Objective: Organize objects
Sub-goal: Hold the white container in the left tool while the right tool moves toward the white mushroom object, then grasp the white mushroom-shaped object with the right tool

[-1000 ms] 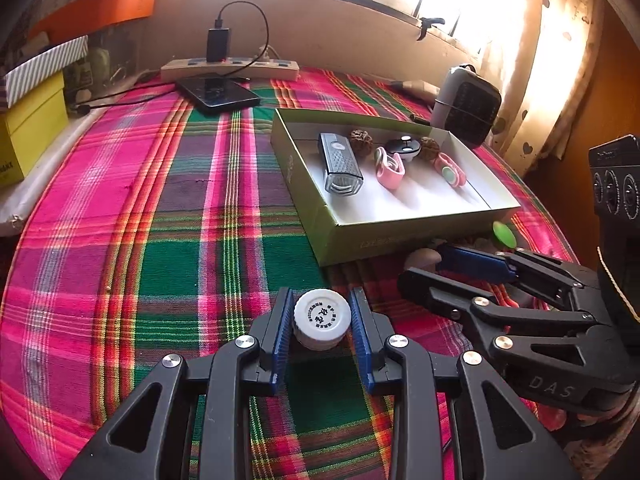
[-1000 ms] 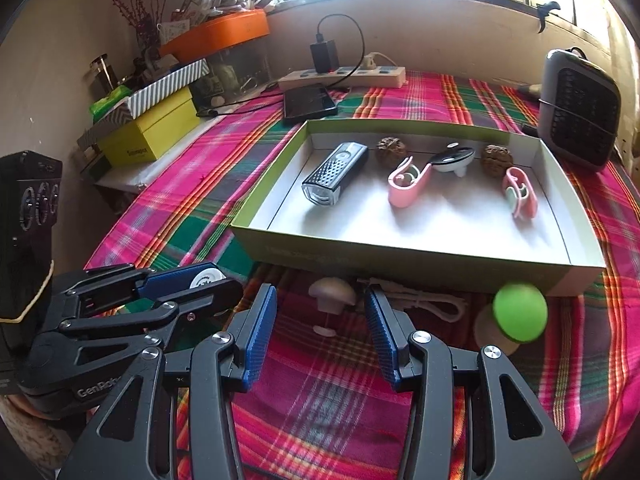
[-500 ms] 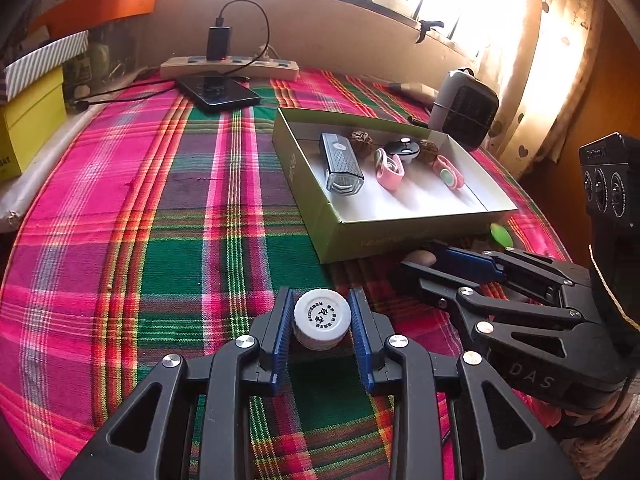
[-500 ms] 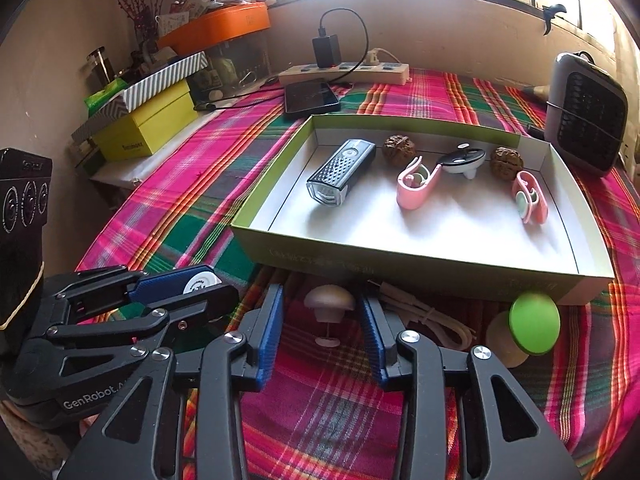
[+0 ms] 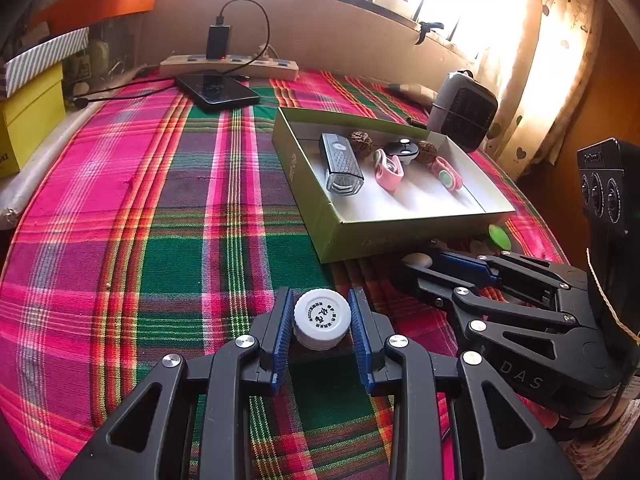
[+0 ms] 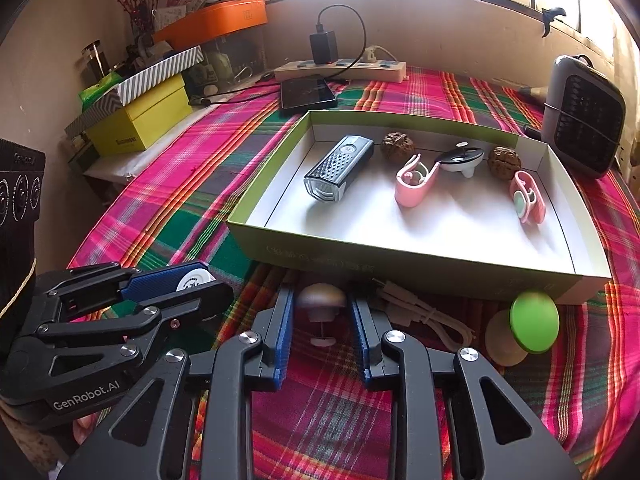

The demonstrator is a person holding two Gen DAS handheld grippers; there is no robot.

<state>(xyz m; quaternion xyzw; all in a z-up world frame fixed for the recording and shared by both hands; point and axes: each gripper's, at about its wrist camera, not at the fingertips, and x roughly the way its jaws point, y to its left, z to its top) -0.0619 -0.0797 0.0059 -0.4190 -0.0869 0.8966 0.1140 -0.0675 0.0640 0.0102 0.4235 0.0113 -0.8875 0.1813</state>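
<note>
Only the right wrist view showed the cable (image 6: 424,312) and green knob (image 6: 534,322) hidden behind the box (image 6: 400,262). The left gripper (image 5: 322,320) pinched a white cap (image 5: 322,318); "GenRobot.AI" was legible on it. The right gripper (image 6: 322,320), marked "DAS", had been closing around a mushroom peg (image 6: 322,300); contact was unclear.

Green cap (image 5: 499,237) half behind box (image 5: 384,236)
</note>
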